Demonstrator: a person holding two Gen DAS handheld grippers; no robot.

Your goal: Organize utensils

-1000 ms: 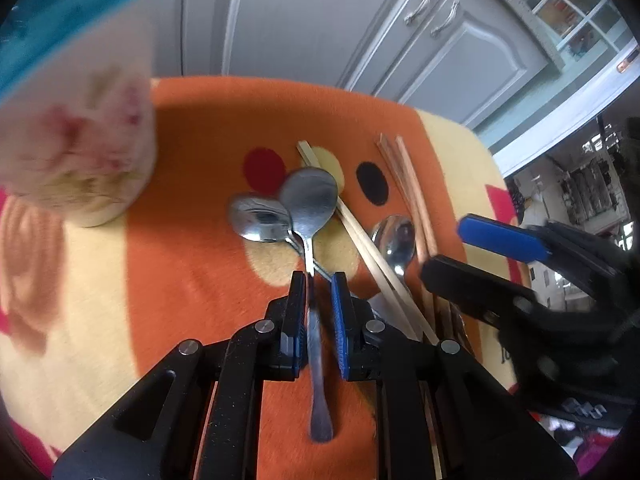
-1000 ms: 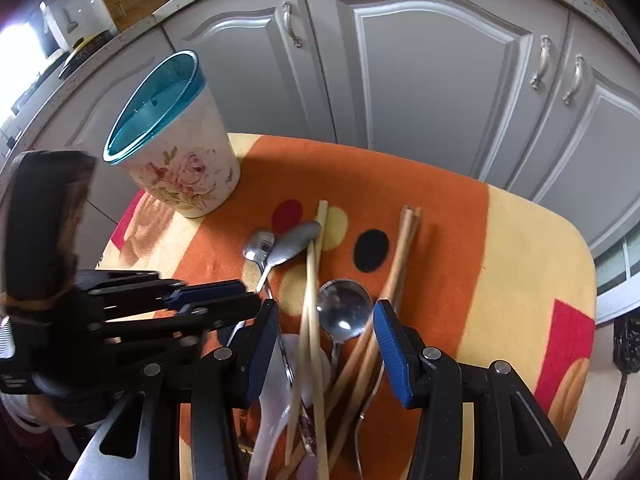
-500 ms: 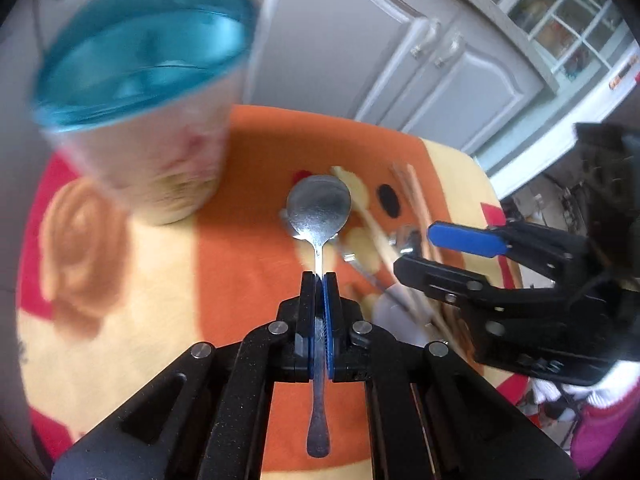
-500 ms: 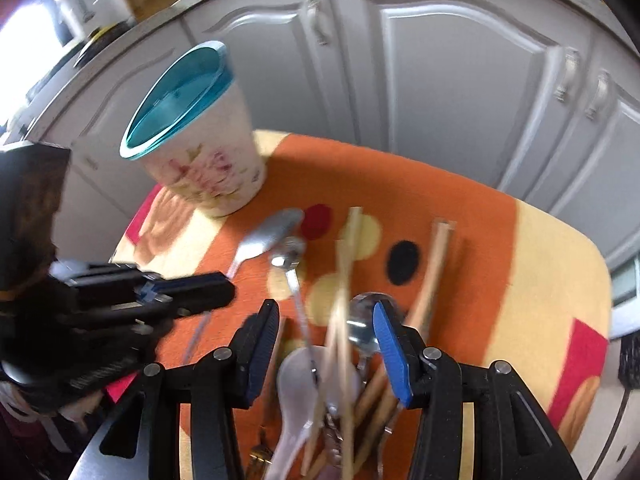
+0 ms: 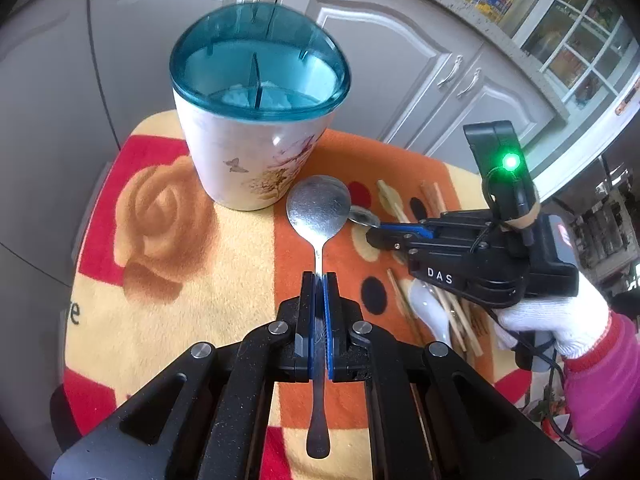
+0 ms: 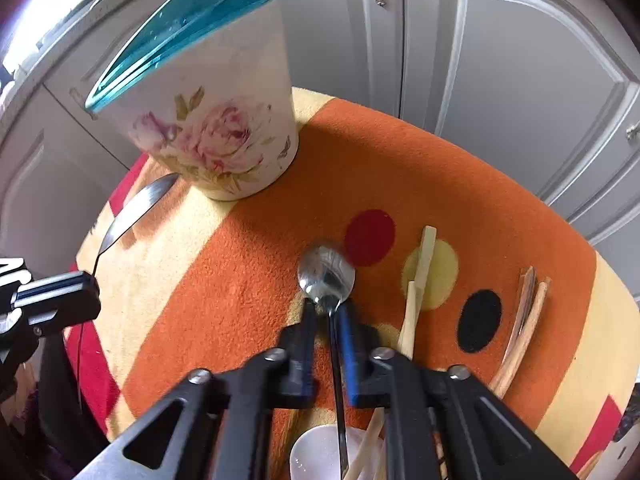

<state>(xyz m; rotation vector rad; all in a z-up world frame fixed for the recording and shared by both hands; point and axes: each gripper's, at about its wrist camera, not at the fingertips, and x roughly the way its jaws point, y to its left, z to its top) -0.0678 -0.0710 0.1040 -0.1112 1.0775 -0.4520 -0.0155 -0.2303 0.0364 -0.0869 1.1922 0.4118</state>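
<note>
My left gripper [image 5: 319,280] pinches a steel spoon [image 5: 319,208]; I'd lift it over the teal-rimmed holder [image 5: 256,92], handle down; right gripper [image 6: 329,312], jaws just closing, nips another spoon [image 6: 326,274].

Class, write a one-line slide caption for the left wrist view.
Left gripper clamps a metal spoon by its handle, bowl raised toward the floral utensil holder.
</note>
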